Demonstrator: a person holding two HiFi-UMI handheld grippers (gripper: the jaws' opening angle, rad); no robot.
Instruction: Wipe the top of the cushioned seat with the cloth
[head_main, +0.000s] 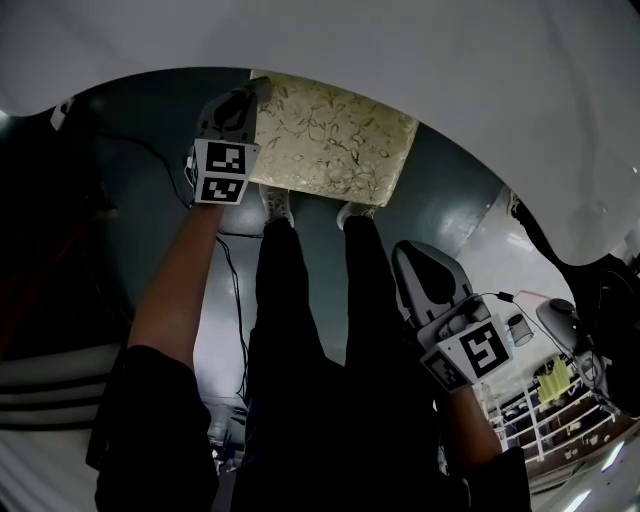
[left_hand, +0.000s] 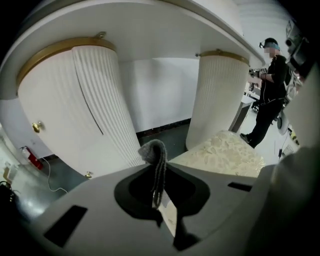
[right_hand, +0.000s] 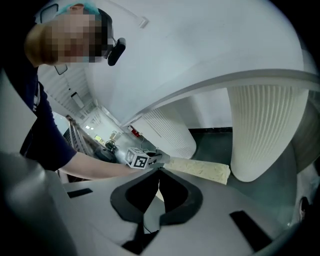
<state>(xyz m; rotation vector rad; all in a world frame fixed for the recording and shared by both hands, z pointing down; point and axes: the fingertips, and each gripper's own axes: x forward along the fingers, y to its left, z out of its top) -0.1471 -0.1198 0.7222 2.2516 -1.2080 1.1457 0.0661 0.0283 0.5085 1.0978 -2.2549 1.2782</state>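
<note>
**Cloth at the seat's left edge, wipe not yet under way**

On the left, our left gripper (head_main: 245, 100) is clamped on the cloth (left_hand: 154, 156), a grey knitted piece that stands up in a folded hump between the jaws. In the head view the gripper sits at the left edge of the cushioned seat (head_main: 335, 140). In the left gripper view the cushion lies ahead and to the right of the cloth, and we cannot tell whether the two touch.

To do this step well, we judge that the gripper should tip down so the cloth's hump presses flat on the top. It can then draw across to the right in overlapping passes, with the grip firm so the cloth does not slip out.

The seat is a rectangular cushion in pale gold with a leafy, raised pattern. It rests low on the dark floor, tucked partly under the white table edge and beside a ribbed white pedestal (left_hand: 217, 95). No stain shows on it from here.

On the right, our right gripper (head_main: 410, 255) hangs well apart from the seat, near our legs. Its jaws are pressed together with nothing between them.
</note>
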